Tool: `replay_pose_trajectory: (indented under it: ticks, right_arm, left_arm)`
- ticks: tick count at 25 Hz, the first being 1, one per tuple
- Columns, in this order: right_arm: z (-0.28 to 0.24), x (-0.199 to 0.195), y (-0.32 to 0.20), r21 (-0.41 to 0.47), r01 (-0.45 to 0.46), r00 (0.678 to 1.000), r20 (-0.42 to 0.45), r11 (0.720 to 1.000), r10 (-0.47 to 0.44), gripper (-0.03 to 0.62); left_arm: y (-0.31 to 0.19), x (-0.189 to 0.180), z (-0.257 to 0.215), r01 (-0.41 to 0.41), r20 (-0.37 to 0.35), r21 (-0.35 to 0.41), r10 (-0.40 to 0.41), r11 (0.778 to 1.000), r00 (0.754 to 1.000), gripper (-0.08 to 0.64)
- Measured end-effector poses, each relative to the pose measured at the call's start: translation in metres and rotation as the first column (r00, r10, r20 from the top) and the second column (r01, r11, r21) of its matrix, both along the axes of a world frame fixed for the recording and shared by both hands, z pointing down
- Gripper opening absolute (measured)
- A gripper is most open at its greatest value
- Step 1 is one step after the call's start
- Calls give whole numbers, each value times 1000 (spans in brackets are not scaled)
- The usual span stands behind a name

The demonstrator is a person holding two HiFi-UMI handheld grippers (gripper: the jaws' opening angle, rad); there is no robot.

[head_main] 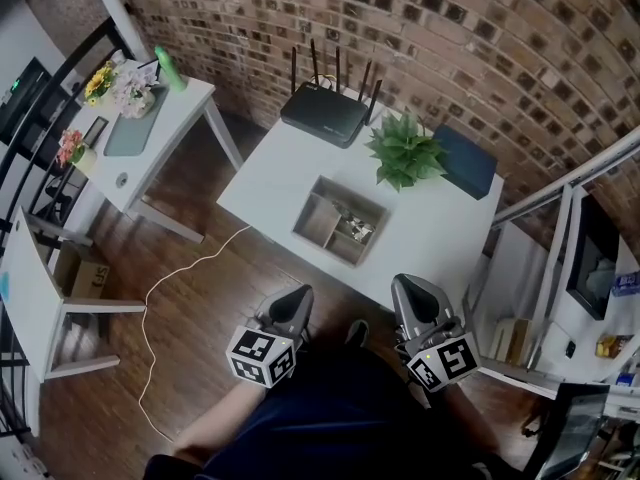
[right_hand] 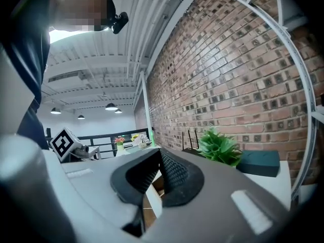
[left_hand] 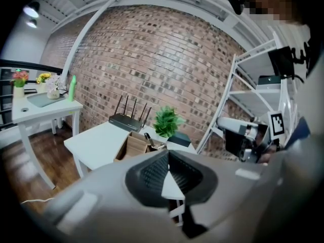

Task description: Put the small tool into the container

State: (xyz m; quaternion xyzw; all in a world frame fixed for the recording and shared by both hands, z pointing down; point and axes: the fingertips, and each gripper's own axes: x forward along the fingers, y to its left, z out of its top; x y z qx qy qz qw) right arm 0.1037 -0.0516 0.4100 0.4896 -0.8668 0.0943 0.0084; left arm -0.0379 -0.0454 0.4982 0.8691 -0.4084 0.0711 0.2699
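A grey open-top container (head_main: 312,208) with inner compartments stands in the middle of the white table (head_main: 270,183). Small metal tools (head_main: 354,230) lie in its right compartment; one dark tool (left_hand: 148,139) sticks up from it in the left gripper view. My left gripper (head_main: 297,296) and right gripper (head_main: 408,286) hang side by side near my body, short of the table's front edge and apart from the container. Both sets of jaws are shut with nothing between them, as shown by the left gripper (left_hand: 168,154) and right gripper (right_hand: 160,151) in their own views.
A black router (head_main: 325,113), a green potted plant (head_main: 405,151) and a dark blue box (head_main: 465,160) sit along the table's far side. A second white desk (head_main: 150,118) with flowers stands at left. A white cable (head_main: 180,273) runs over the wooden floor. White shelving (head_main: 560,268) stands at right.
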Motion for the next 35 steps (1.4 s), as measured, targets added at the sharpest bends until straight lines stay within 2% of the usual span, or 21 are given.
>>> replay_pose_trajectory:
  ticks: [10,35]
  right_arm:
    - [-16,-17,8,35,66,997,27,997,-67,11]
    - [-7,-14,8,21,60,998,25,998,-60,11]
  left_arm:
    - [0,-1,-6,4,14,28,-5,1000,1000,5]
    - [3,1,3,5,12,11,-5,1000,1000,5]
